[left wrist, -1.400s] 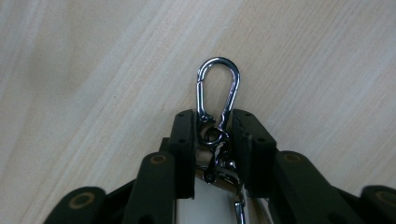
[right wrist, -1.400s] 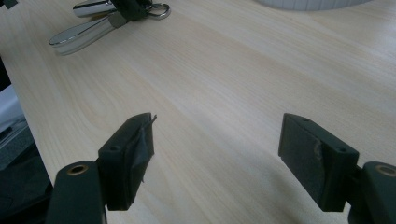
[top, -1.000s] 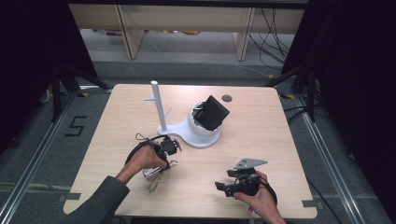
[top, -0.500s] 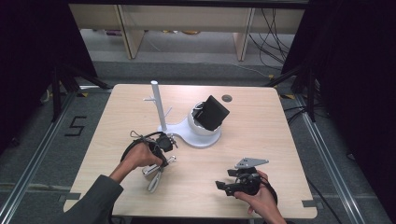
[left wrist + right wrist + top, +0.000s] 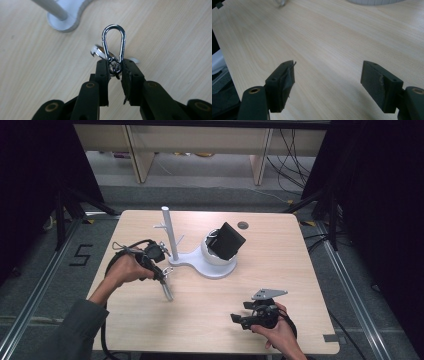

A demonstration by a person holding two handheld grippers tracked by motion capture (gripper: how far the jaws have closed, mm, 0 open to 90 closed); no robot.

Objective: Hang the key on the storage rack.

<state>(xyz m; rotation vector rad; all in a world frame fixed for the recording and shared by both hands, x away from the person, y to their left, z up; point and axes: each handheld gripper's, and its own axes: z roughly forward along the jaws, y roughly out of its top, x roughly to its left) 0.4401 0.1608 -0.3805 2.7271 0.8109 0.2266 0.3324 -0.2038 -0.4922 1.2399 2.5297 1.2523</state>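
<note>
Tongs first: the left tongs (image 5: pixel 115 70) are nearly closed, their two black jaws pinching the small rings at the base of a shiny silver carabiner clip (image 5: pixel 113 41), which stands up beyond the jaw tips. A second ring with a white piece (image 5: pixel 99 51) hangs off the same cluster, just behind the jaws. In the high view the left tongs (image 5: pixel 161 270) sit above the left part of the tabletop (image 5: pixel 280 265), held in the person's left hand (image 5: pixel 125 269), with something metallic dangling below them toward the wood. Just beside them is a white stand (image 5: pixel 200 262) with an upright post (image 5: pixel 167 232), and a black box (image 5: pixel 227 241) rests tilted in its round bowl. The right tongs (image 5: pixel 327 77) are wide apart and hold nothing, with bare wood between the jaws. In the high view the right tongs (image 5: pixel 242 317) lie low near the front right edge, in the right hand (image 5: pixel 275 330), well apart from the stand.
</note>
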